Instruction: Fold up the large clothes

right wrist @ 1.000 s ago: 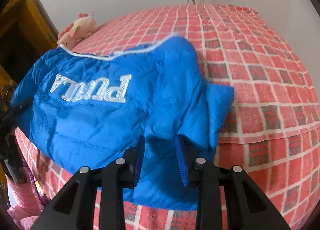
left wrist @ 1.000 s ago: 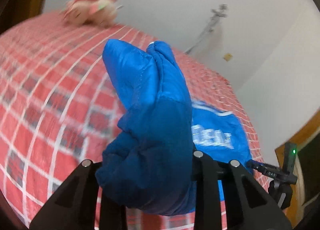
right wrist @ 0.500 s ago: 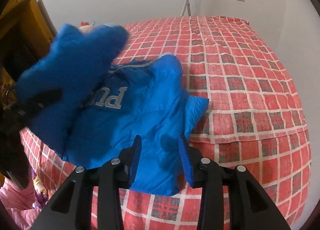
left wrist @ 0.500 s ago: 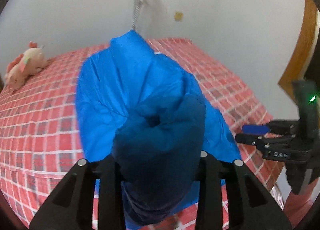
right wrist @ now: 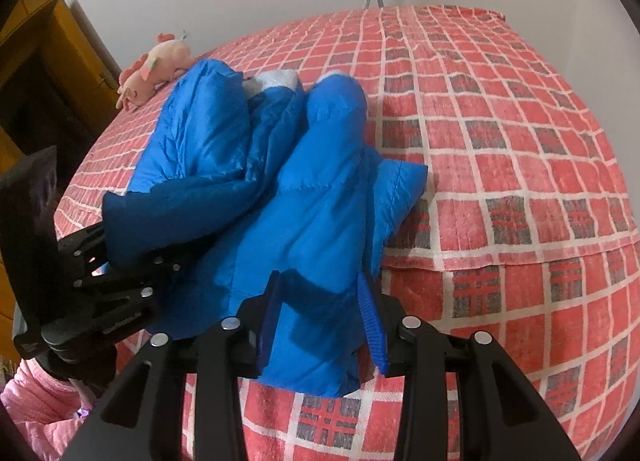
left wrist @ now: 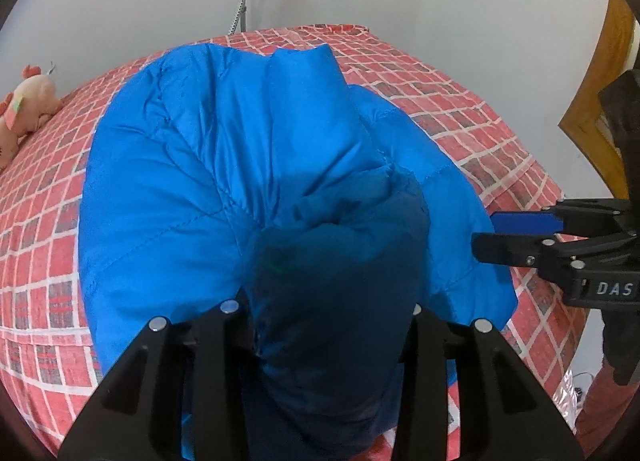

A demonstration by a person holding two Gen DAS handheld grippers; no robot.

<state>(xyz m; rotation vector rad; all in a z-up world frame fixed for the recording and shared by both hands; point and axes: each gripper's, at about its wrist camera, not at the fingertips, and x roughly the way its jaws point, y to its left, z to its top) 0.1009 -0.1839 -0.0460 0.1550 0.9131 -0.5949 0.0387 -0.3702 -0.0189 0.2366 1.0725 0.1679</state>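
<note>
A blue padded jacket (right wrist: 320,189) lies on the bed, its sleeves folded in over the front. My left gripper (left wrist: 328,301) has the dark blue cuff end of one sleeve bunched between its fingers, and its jaws are opening. From the right wrist view that left gripper (right wrist: 132,249) sits at the jacket's left side, low over the bed. My right gripper (right wrist: 318,281) stands open over the jacket's near corner, with the hem lying between its blue pads (right wrist: 370,321). In the left wrist view the right gripper (left wrist: 486,237) is at the edge of the jacket (left wrist: 224,181).
The bed has a red checked cover (right wrist: 500,141) with bare room to the right of the jacket. A pink plush toy (right wrist: 156,69) lies at the far left near the wall. A wooden wardrobe (right wrist: 48,73) stands left, and a pink sleeve (right wrist: 40,413) shows at the bottom left.
My left gripper carried the sleeve across and down onto the jacket, covering the white lettering. The right gripper's jaws widened a little and it hardly moved.
</note>
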